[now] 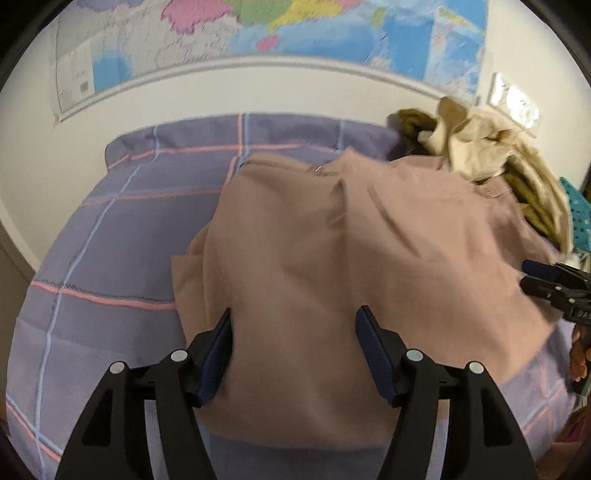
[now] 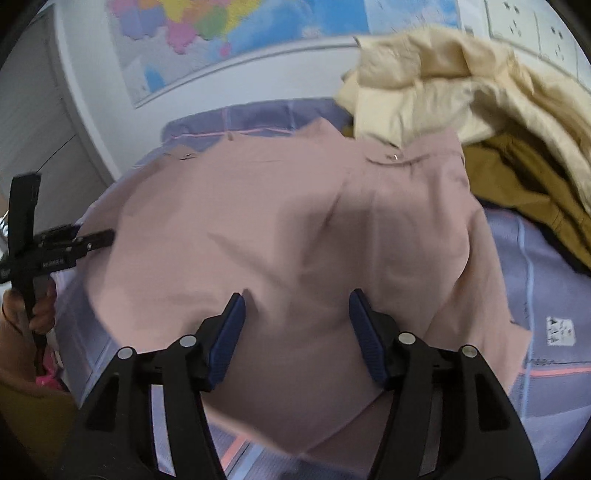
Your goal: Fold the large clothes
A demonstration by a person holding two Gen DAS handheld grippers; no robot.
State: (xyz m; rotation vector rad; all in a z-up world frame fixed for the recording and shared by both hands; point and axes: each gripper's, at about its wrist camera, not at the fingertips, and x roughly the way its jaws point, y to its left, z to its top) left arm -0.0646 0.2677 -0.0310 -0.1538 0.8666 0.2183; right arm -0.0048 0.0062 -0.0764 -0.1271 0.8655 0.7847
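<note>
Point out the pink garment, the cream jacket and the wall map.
pink garment (image 1: 332, 258), left wrist view, middle of its flat panel.
cream jacket (image 2: 424, 85), right wrist view, crumpled top of the pile.
wall map (image 1: 332, 29), left wrist view, blue sea area.

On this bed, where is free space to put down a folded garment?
Bare purple bedspread lies left of the pink garment, up to the wall. A smaller strip lies right of it, below the pile of cream and mustard clothes, which crowds the far right corner.
</note>
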